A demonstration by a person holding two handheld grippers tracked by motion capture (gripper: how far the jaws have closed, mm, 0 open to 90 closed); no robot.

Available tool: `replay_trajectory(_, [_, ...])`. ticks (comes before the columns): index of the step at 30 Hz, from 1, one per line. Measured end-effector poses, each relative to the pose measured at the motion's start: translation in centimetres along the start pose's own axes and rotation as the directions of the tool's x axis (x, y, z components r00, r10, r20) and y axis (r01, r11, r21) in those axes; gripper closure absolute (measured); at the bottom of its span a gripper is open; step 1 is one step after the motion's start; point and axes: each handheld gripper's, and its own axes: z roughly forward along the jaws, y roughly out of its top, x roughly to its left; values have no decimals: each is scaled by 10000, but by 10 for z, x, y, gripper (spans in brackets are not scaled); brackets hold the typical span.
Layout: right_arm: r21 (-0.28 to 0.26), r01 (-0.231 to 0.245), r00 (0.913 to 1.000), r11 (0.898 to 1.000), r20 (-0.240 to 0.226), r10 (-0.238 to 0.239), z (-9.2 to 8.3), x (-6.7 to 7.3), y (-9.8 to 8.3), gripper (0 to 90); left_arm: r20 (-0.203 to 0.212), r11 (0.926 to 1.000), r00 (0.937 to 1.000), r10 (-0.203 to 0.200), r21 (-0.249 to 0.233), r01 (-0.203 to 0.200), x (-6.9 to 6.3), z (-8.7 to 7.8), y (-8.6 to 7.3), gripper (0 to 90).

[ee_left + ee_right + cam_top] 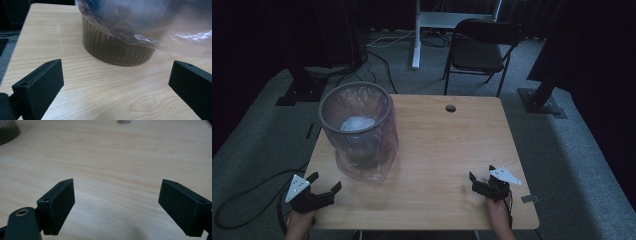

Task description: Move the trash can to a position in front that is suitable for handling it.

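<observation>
A round bin point(357, 125) lined with a clear plastic bag point(367, 165) stands on the left half of the wooden table point(447, 150); something pale lies inside it. My left gripper point(326, 181) rests at the table's near left corner, open and empty, short of the bin. In the left gripper view the bin's ribbed base point(117, 50) and the loose bag point(150, 22) sit just beyond my left gripper point(116, 72). My right gripper point(482, 174) is open near the front right edge. In the right gripper view it point(117, 192) faces bare wood, with the bin point(7, 131) far off at the upper left.
A cable hole point(450, 108) is in the table's far edge. Behind the table stand a black folding chair point(479, 47) and a white desk leg point(416, 35). Black stand bases point(539, 102) and cables point(242, 200) lie on the grey carpet.
</observation>
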Motion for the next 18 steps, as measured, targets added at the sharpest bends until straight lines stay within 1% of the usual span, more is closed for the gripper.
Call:
replay_trajectory(1, [115,-63,9999,9999,-120,65,0,2,0,131,0,10000,10000,0,0,0,0,0,0,0])
replay_trajectory(2, [115,-63,9999,9999,-120,65,0,2,0,131,121,10000,9999,-30,76,29,-1,1,0,0])
replay_trajectory(3, [392,348,9983,9986,-486,-329,3,11,1,131,210,9999,9998,18,132,-21,-2,4,1,0])
replay_trajectory(4, [555,670,9958,9962,-666,-633,6,16,2,131,210,9999,9998,18,132,-21,-2,4,1,0])
replay_trajectory(5, [555,670,9958,9962,-666,-633,6,16,2,131,-14,9996,9999,142,264,-142,-3,5,2,0])
replay_trajectory(6, [555,670,9958,9962,-666,-633,6,16,2,131,-14,9996,9999,142,264,-142,-3,5,2,0])
replay_trajectory(7, [751,1119,9861,9909,-1315,-1014,15,32,7,131,-740,9979,9972,-108,631,155,0,10,5,0])
replay_trajectory(8, [775,1221,9827,9895,-1495,-1096,19,37,9,131,-528,9886,9965,-642,1328,707,4,13,10,0])
replay_trajectory(9, [746,1207,9807,9899,-1637,-1073,23,42,12,131,-181,9826,9951,-975,1573,991,9,16,11,0])
replay_trajectory(10, [750,1147,9780,9906,-1836,-993,27,46,15,130,-176,9817,9946,-1024,1595,1039,11,19,10,0])
replay_trajectory(11, [747,1137,9767,9907,-1913,-977,32,51,18,131,-260,9821,9957,-893,1642,923,12,22,10,0])
replay_trajectory(12, [701,1201,9749,9903,-1966,-1043,38,56,21,131,-244,9826,9968,-757,1680,788,12,25,9,0])
replay_trajectory(14, [613,1422,9709,9879,-2027,-1271,49,64,27,131,-344,9849,9980,-533,1631,582,14,29,10,0])
replay_trajectory(15, [617,1484,9697,9870,-2050,-1329,54,68,30,131,-387,9845,9979,-525,1653,582,15,31,11,0])
replay_trajectory(16, [650,1451,9685,9873,-2136,-1283,61,71,33,130,-454,9853,9976,-514,1608,581,16,33,13,0])
replay_trajectory(18, [584,1348,9693,9892,-2149,-1194,71,76,39,131,-574,9866,9970,-526,1511,608,19,36,15,0])
